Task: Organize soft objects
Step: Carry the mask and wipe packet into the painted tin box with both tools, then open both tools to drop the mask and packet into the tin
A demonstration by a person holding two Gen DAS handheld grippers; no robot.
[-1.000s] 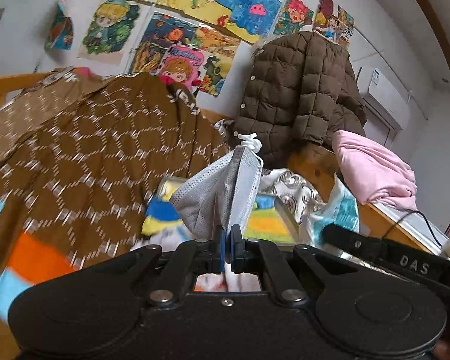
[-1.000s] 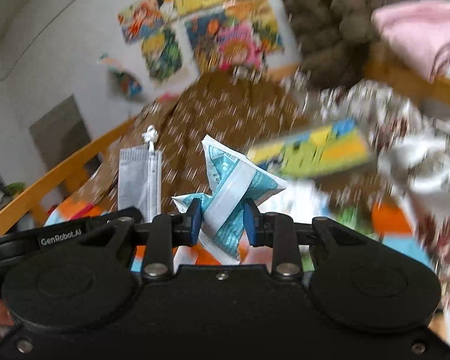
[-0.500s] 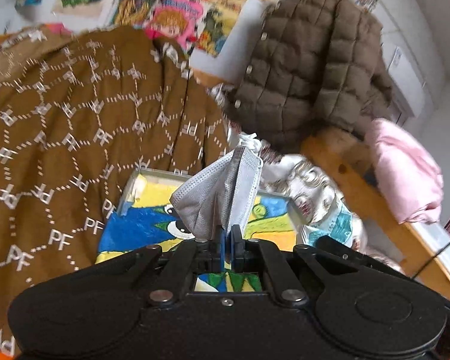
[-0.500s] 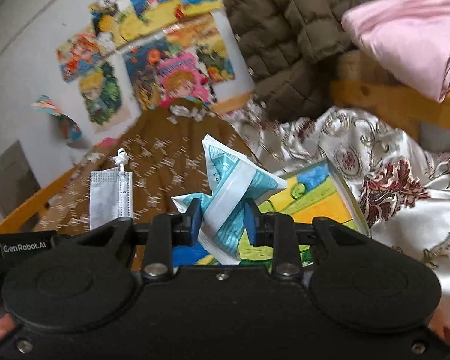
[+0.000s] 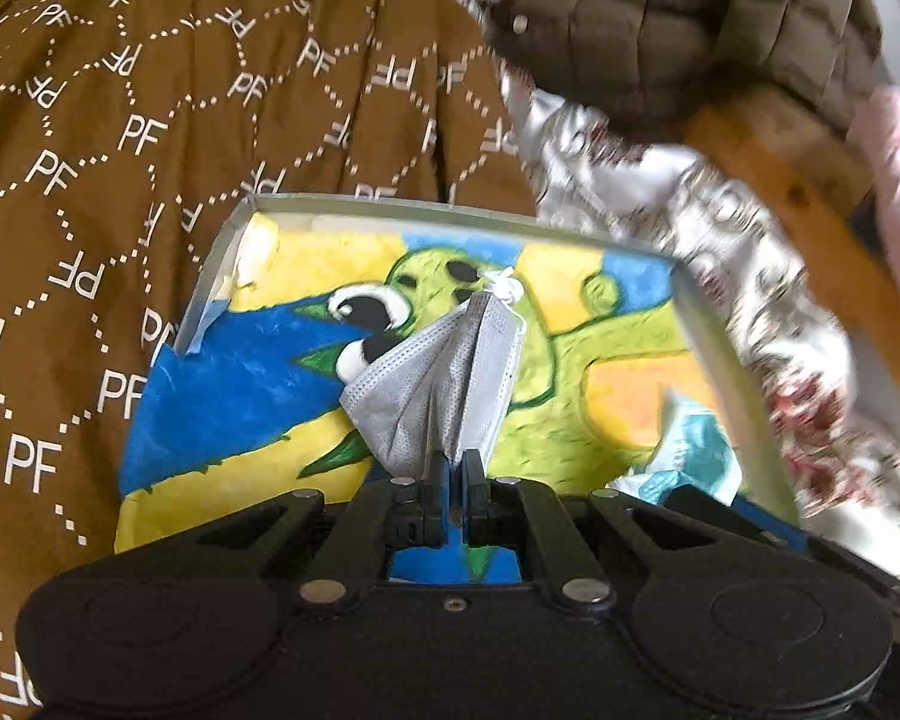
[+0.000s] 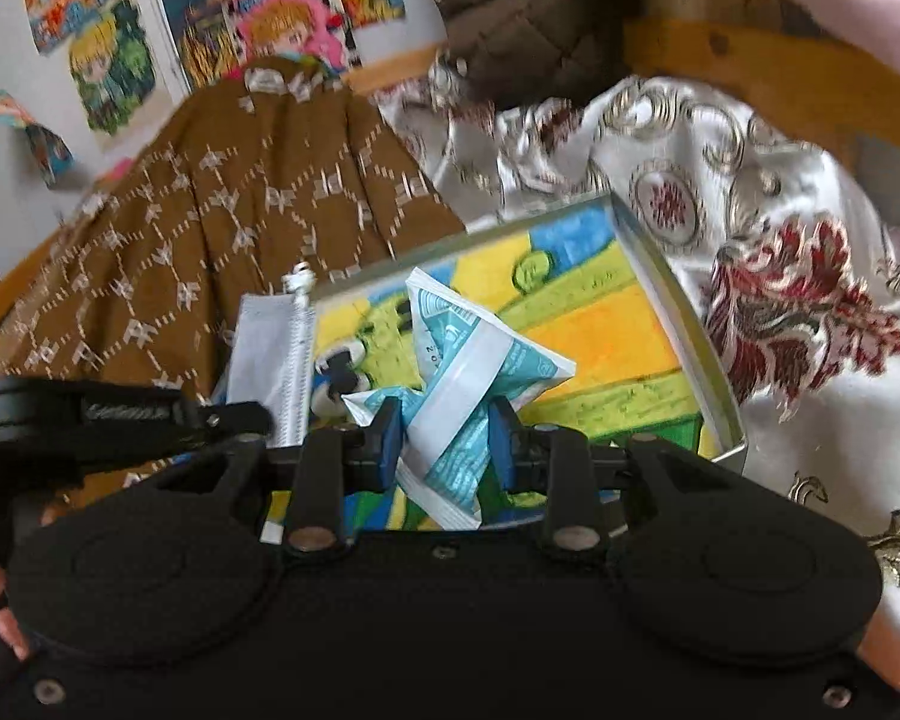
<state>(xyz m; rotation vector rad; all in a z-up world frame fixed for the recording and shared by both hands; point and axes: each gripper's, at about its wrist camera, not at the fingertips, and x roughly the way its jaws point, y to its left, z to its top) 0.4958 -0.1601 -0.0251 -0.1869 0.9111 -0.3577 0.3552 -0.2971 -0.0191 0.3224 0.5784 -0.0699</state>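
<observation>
Left claw [image 5: 456, 471] pinches grey mask [image 5: 432, 384]; right claw [image 6: 447, 441] grips teal packet [image 6: 468, 378]; cloth [image 5: 120, 138] reads "PF".

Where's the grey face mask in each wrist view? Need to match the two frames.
Left wrist: grey face mask centre frame, pinched upright in the left gripper, over the tray's green cartoon figure.
Right wrist: same mask left of centre, seen edge-on, beside the teal packet clamped in the right gripper.
Shared landmark: painted tray, rim at and.
</observation>
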